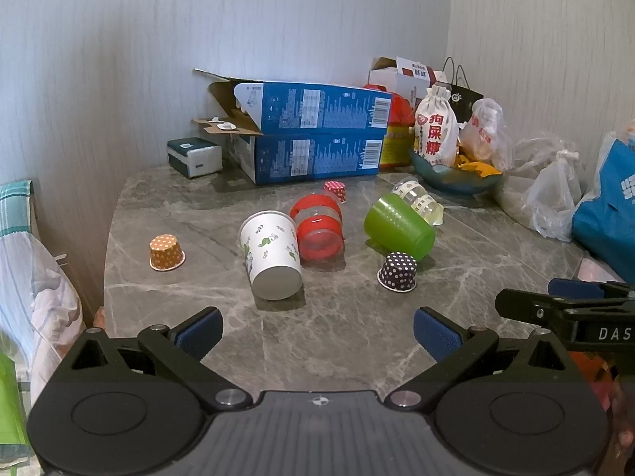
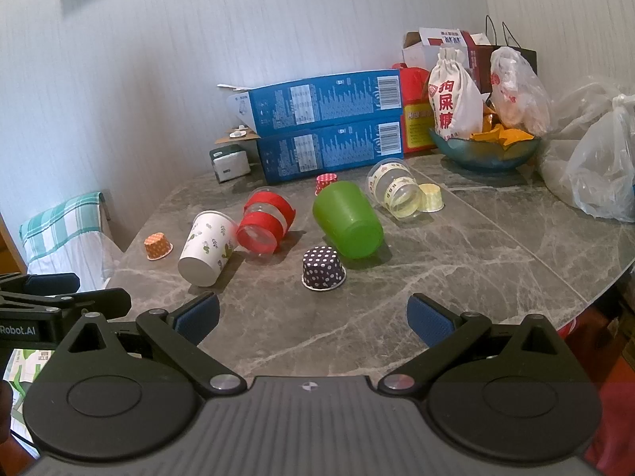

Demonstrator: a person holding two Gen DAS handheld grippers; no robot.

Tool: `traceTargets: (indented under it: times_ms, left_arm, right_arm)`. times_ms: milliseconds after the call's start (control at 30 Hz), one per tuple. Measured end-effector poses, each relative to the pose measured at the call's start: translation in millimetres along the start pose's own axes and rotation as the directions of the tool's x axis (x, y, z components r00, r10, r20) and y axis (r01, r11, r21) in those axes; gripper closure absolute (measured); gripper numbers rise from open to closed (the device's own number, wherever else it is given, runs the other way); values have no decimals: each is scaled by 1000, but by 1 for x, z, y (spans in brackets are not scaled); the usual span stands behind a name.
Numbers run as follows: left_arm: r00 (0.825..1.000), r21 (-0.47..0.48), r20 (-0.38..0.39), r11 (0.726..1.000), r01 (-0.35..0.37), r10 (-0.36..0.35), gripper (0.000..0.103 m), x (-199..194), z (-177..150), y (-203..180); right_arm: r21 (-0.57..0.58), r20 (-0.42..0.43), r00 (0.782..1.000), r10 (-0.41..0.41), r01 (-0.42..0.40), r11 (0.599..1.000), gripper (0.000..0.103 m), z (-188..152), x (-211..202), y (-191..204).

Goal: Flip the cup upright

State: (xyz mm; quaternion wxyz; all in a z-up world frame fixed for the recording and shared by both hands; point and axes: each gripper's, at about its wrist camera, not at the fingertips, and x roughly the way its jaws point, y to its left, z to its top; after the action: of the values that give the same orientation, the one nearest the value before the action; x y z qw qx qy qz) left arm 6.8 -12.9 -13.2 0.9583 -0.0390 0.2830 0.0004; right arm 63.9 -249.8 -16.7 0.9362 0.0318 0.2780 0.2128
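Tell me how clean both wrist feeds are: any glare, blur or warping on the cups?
Left wrist: sharp, soft even light, faint shadows under the white paper cup; fisheye bends the table edge. Right wrist: equally sharp, mild sheen on the green cup, corners vignetted black.

Black claw (image 1: pixel 317 331) — blue ribbed pads (image 1: pixel 200 333), silver screws.

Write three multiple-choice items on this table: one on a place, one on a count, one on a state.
1. What lies directly right of the white paper cup?
A. red-banded clear cup
B. tissue pack
C. bowl

2. How many blue boxes are stacked?
A. one
B. two
C. four

3. How is the green cup placed?
A. upright
B. on its side
C. held

Answers: 1 A, the two cups touch. 2 B, one box sits on another. 3 B, it lies tipped on the table; left gripper and right gripper are open.
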Motion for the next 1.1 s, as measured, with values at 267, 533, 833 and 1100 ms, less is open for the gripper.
traceTargets:
  times_ms: [267,533,833,1100]
  left_arm:
    - [1000,-1,-17,1000,-10,10,0,4,4,-5]
    - [999,-12,-37,1000,-6,5,0,13,28,-22]
    - [965,-125,-237,988,88,-115,7,95,96,-74]
    - [886,-246,-458,968,-44,-76,16,219,118,-107]
  right_arm:
    - [7,-10,1000,4,-4,1000,1,-1,3,-5]
    - [55,-24,1000,-4,5,998,1,-12,2,-29]
    - [121,-57,998,-26,32,992,1,-22,-3,-68]
    - [188,-48,999,-9,18,982,1,-21,-12,-100]
